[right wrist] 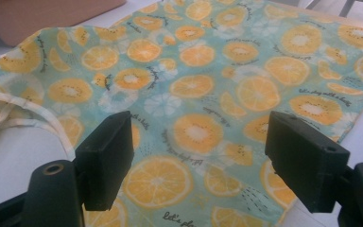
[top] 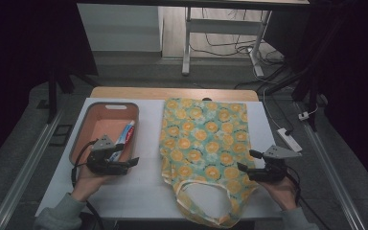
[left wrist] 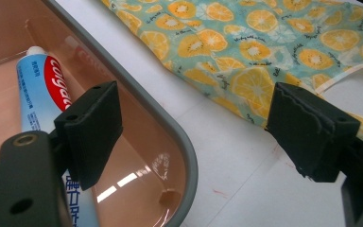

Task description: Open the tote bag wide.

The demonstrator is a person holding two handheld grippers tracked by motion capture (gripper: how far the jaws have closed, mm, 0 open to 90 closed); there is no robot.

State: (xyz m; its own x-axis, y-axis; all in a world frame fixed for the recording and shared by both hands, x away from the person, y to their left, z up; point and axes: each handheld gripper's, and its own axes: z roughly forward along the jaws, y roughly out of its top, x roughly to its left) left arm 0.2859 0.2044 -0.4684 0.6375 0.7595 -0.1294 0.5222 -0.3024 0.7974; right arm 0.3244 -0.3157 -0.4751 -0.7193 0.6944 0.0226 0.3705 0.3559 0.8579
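The fruit-print tote bag (top: 206, 143) lies flat on the bench (top: 146, 191). Both the left hand-held gripper (top: 133, 162) and the right hand-held gripper (top: 249, 160) gape wide, empty. Limp, light cloth; best pinched at a handle (top: 206, 218) or hem.

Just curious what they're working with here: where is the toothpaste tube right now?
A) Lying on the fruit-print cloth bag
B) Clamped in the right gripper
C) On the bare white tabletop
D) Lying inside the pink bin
D: the toothpaste tube lies inside the pink bin, beside the open left gripper; the cloth bag has nothing on it.
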